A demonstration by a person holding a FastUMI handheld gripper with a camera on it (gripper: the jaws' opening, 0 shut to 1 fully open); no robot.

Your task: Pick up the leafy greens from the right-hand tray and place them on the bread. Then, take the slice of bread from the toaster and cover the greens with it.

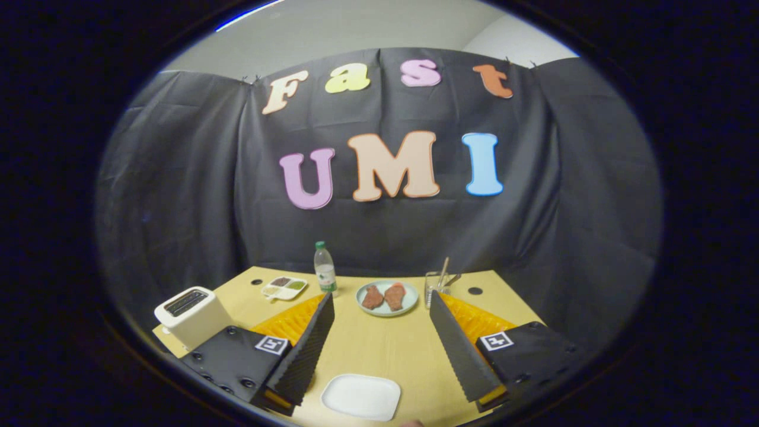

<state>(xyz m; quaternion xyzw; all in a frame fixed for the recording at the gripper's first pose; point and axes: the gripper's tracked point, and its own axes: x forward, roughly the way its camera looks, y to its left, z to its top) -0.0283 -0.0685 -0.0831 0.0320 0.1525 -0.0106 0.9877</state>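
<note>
With the gripper (pixel 379 347) spread wide and empty above the tan wooden table (pixel 367 344), the leafy greens cannot be identified, no bread slice is discernible in the white slotted toaster (pixel 193 314) left of the fingers, so a misjudged target may cause a wrong pick.

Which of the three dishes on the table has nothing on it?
The white square plate, lying between the open gripper fingers. The round plate beyond holds two brown pieces; the compartment tray holds food.
</note>
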